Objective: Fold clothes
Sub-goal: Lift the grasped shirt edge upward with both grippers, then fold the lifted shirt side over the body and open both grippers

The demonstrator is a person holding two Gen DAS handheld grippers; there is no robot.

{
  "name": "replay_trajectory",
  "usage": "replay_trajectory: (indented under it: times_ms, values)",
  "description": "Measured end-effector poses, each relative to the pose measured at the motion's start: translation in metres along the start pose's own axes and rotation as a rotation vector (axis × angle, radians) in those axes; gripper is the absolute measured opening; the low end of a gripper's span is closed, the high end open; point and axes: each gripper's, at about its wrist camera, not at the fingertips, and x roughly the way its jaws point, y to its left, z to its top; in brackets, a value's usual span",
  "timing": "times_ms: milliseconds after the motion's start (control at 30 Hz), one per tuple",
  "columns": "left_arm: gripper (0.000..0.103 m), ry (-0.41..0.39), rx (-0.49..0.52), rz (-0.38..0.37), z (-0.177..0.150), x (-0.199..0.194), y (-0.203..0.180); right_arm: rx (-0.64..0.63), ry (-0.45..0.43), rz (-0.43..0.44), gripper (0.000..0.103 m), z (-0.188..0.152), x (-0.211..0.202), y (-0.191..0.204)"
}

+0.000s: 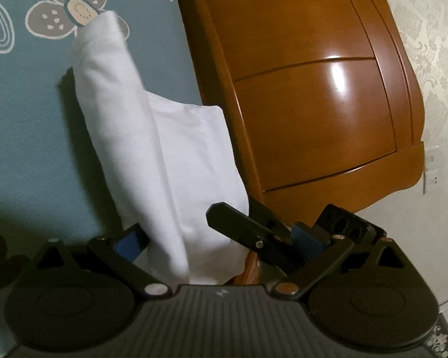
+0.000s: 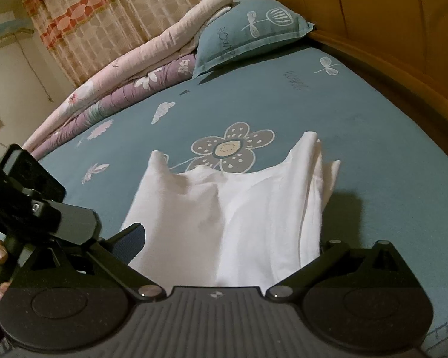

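A white sleeveless top (image 2: 248, 205) lies partly folded on the teal bedsheet (image 2: 283, 101), its two shoulder straps pointing away from me. In the left wrist view the top (image 1: 164, 155) hangs lifted between my left gripper's (image 1: 215, 244) fingers, whose jaws stand wide apart around the cloth's near end. My right gripper (image 2: 230, 247) also has its jaws wide around the top's near hem, the cloth bunched between them. The right gripper's fingers (image 1: 248, 226) show in the left wrist view, next to the cloth.
A glossy wooden headboard (image 1: 313, 89) rises at the bed's edge. A teal pillow (image 2: 248, 35) and rolled pink and purple quilts (image 2: 119, 95) lie at the far side. Patterned curtains (image 2: 104, 9) hang behind. The left gripper's body (image 2: 30, 203) is at left.
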Motion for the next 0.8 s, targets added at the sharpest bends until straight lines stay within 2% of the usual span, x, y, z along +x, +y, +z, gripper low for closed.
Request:
replay_trajectory:
  times_ms: [233, 433, 567, 667, 800]
  values:
    - [0.100, -0.017, 0.002, -0.022, 0.004, -0.002, -0.008, 0.013, -0.032, 0.017, 0.101, 0.007, -0.008, -0.003]
    - [0.100, -0.034, 0.006, -0.044, 0.005, 0.007, -0.008, -0.010, -0.048, -0.037, 0.101, 0.011, -0.015, -0.012]
    - [0.100, -0.017, 0.003, 0.010, 0.005, 0.008, 0.007, -0.020, -0.010, -0.125, 0.101, 0.001, -0.002, -0.020]
    - [0.099, 0.012, 0.038, 0.058, 0.006, -0.003, 0.013, 0.059, -0.047, -0.151, 0.101, -0.004, -0.008, -0.038]
    - [0.099, 0.006, 0.150, 0.175, 0.007, -0.029, 0.005, 0.130, -0.156, -0.199, 0.102, -0.006, -0.039, -0.055]
